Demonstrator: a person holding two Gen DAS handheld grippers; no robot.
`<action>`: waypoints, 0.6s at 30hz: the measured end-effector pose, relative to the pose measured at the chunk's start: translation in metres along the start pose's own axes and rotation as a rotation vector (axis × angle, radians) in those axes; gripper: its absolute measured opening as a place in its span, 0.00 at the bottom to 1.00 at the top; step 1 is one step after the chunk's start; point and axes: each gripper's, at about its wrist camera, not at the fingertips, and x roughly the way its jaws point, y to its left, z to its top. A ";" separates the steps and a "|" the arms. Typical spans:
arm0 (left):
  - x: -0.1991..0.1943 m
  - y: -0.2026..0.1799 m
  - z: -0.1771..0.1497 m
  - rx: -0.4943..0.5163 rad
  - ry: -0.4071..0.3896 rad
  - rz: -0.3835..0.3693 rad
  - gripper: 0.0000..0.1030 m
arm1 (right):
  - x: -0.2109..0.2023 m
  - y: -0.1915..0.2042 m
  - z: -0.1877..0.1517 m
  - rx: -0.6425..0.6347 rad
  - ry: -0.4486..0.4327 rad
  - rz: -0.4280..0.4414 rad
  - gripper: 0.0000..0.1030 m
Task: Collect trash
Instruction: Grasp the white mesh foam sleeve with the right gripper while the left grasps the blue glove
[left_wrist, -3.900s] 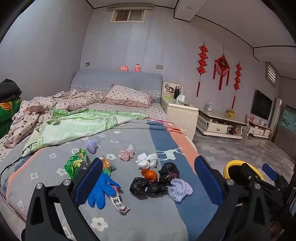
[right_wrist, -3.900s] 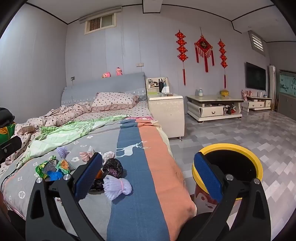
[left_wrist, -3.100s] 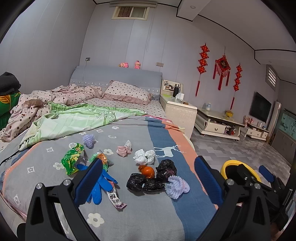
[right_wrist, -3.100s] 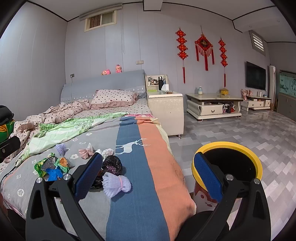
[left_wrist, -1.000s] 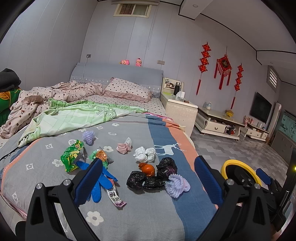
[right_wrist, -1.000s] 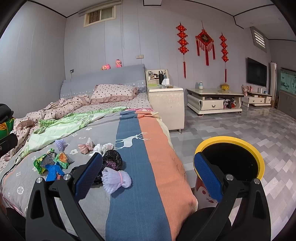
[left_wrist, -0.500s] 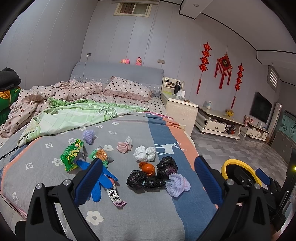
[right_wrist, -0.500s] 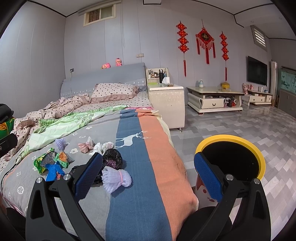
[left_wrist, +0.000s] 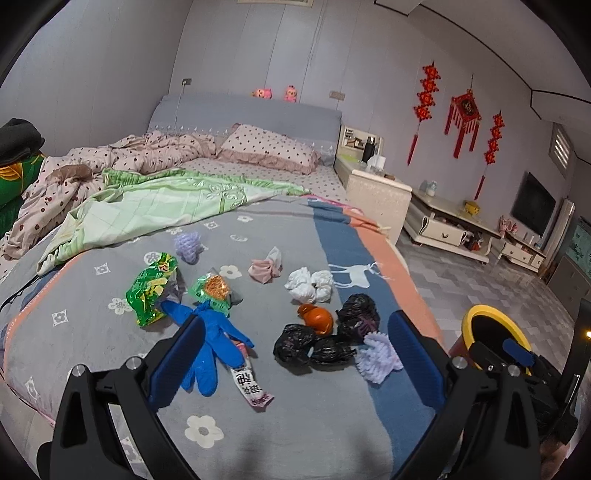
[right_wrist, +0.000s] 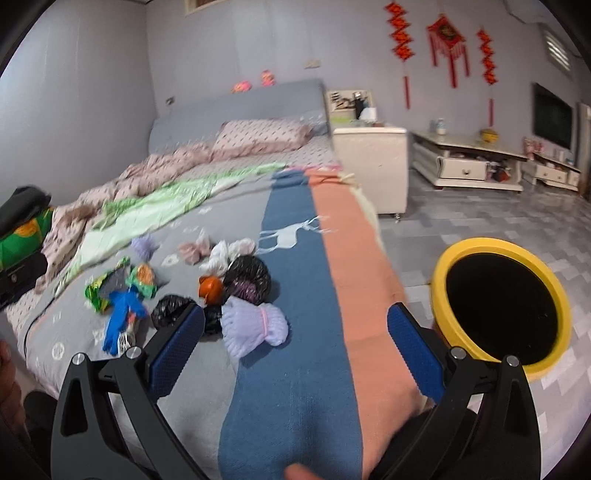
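Change, right view: since half a second ago our right gripper (right_wrist: 295, 341) has tipped down toward the bed; the lavender foam fruit net (right_wrist: 254, 325) now lies just ahead of our left blue pad (right_wrist: 176, 349), larger than before.
Change, left view: our left gripper (left_wrist: 295, 356) has come slightly nearer the litter; the scene is otherwise as it was.
Left tool: jaws spread wide, holding nothing.
Right tool: jaws spread wide, holding nothing.
Trash, from the left tool: the crumpled black plastic bags (left_wrist: 317, 341) sit straight ahead between our fingers, touching an orange round fruit-like piece (left_wrist: 317, 318) beyond them; the lavender net (left_wrist: 376, 360) lies just inside our right finger.
More trash: a blue rubber glove (left_wrist: 210, 343) lies against our left pad, partly covered by it, beside a pink-and-white printed wrapper (left_wrist: 249, 384); a green foil snack bag (left_wrist: 151, 291) and a green-orange wrapper (left_wrist: 214, 291) lie further ahead-left, white crumpled tissues (left_wrist: 308, 288) and a pink tissue wad (left_wrist: 264, 269) further ahead.
Bin: the yellow-rimmed round trash bin (right_wrist: 498, 302) stands on the floor just beyond our right finger in the right view, well right of the litter.
Surface: all the litter rests on the grey flower-print bedspread (left_wrist: 295, 424).
Hard to make out: the right view is motion-blurred, so wrapper detail is lost; the bin's lower rim is cut by our finger; its inside is plain black.
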 end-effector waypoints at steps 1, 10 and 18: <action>0.004 0.004 0.000 0.001 0.012 0.003 0.93 | 0.003 0.000 0.002 -0.012 0.009 0.021 0.92; 0.037 0.067 -0.003 -0.023 0.169 0.026 0.93 | 0.048 0.013 0.009 -0.157 0.158 0.094 0.92; 0.076 0.105 -0.009 -0.010 0.312 0.095 0.93 | 0.090 0.016 0.008 -0.171 0.227 0.074 0.92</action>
